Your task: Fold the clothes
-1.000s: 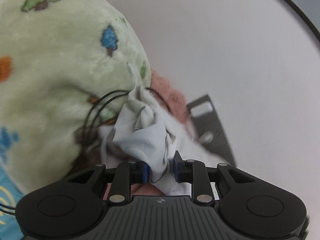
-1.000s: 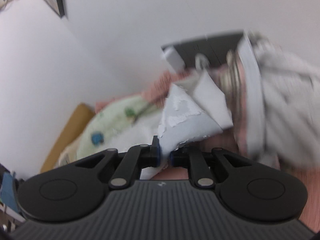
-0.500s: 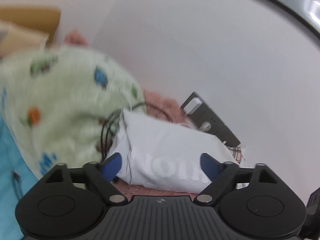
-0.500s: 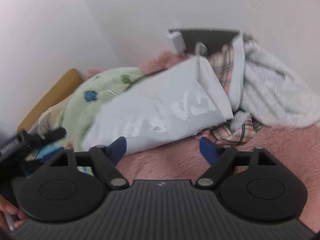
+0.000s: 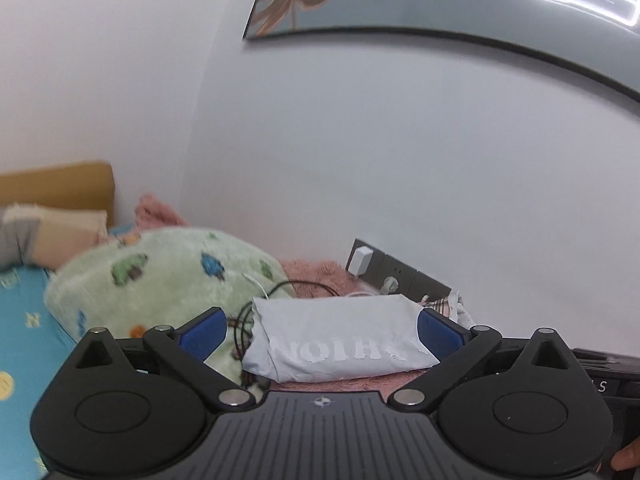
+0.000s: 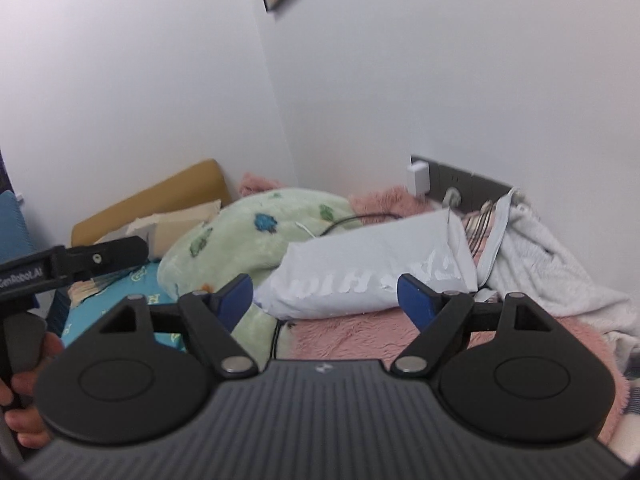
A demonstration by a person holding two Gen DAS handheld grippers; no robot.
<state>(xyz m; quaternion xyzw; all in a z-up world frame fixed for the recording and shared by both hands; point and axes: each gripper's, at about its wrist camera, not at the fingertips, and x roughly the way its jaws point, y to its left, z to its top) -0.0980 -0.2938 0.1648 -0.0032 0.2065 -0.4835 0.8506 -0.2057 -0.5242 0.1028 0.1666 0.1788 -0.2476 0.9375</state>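
1. White walls meet in a corner behind a bed covered by a pink fuzzy blanket.
2. On it lies the folded pale-blue shirt (cracked white lettering on top), beside a green patterned pillow.
3. Left tool: blue pads spread wide, holding nothing.
4. Right tool: likewise apart and empty, the shirt beyond it.
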